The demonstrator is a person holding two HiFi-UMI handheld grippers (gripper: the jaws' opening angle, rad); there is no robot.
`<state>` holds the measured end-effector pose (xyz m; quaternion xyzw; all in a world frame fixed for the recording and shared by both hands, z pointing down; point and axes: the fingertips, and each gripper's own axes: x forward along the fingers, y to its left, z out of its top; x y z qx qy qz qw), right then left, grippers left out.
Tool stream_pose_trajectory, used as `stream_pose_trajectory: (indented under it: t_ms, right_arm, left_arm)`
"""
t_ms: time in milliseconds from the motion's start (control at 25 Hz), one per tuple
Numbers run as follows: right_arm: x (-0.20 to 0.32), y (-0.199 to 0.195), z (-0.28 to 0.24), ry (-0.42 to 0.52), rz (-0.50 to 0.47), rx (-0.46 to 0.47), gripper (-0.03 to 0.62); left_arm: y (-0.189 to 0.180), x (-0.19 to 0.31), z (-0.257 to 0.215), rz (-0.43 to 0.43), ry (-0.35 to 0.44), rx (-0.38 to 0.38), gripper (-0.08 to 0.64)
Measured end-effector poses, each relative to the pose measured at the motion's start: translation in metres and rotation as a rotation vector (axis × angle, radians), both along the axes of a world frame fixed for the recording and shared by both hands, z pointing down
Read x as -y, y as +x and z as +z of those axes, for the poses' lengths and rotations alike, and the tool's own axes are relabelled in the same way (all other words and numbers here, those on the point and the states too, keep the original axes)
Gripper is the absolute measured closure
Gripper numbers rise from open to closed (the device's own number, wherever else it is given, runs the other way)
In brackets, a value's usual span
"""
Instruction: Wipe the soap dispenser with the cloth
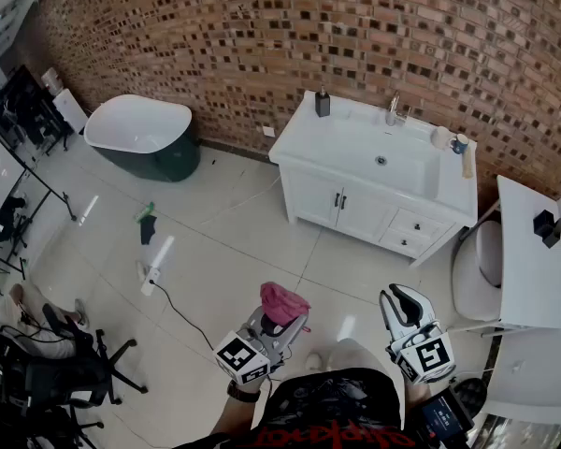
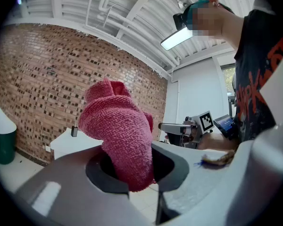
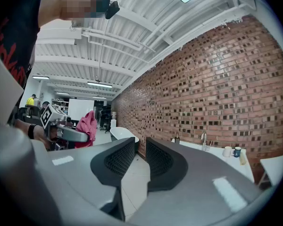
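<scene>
I log 1 left gripper [image 1: 280, 320] clamped on the pink cloth [image 1: 283, 302], 1 right gripper [image 1: 399, 299] nearly closed and empty, and 1 soap dispenser [image 1: 323, 103] upright on the vanity [image 1: 355, 148], well ahead, left gripper nearer.

pink terry cloth [image 2: 120, 131], bunched upright, pinched in the left gripper [image 2: 132, 171]; small dark soap dispenser [image 1: 323, 102] stands upright, well apart at cloth's 12 o'clock, on white vanity [image 1: 304, 140].

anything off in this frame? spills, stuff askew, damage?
Floor clutter: a white power strip with its black cable trailing lies loose on the tiles, and a dark-and-green item lies near it, in front of the bathtub. Soap dispenser stands upright on the vanity; no spill visible.
</scene>
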<state>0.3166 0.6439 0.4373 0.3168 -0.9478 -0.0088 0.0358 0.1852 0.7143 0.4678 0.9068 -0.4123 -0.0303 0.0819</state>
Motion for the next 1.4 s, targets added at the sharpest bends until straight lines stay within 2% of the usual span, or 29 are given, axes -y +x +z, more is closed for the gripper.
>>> stream_pose_trajectory:
  t_ms: [200, 360, 640, 880, 1120, 1280, 1400]
  right_arm:
    - [0.062, -0.021, 0.012, -0.007, -0.009, 0.007, 0.531]
    - [0.151, -0.037, 0.010, -0.001, -0.027, 0.047, 0.528]
    - [0.281, -0.055, -0.016, 0.020, -0.057, 0.104, 0.518]
    - [0.355, -0.074, -0.019, 0.000, -0.077, 0.121, 0.514]
    - [0.418, -0.116, -0.006, -0.054, -0.087, 0.126, 0.551]
    - [0.461, -0.155, 0.006, -0.084, -0.073, 0.111, 0.552]
    - [0.493, -0.190, 0.001, -0.064, -0.056, 0.090, 0.552]
  left_arm:
    - [-0.015, 0.055, 0.015, -0.008, -0.024, -0.012, 0.469]
    - [-0.026, 0.142, 0.016, -0.016, -0.039, 0.007, 0.469]
    - [-0.032, 0.286, -0.027, -0.015, 0.009, 0.057, 0.469]
    - [-0.036, 0.359, -0.039, -0.004, 0.009, 0.080, 0.469]
    - [-0.087, 0.416, -0.009, -0.029, -0.069, 0.036, 0.469]
    - [-0.126, 0.458, -0.001, 0.007, -0.040, -0.020, 0.469]
    - [-0.157, 0.493, 0.004, 0.026, -0.031, -0.021, 0.469]
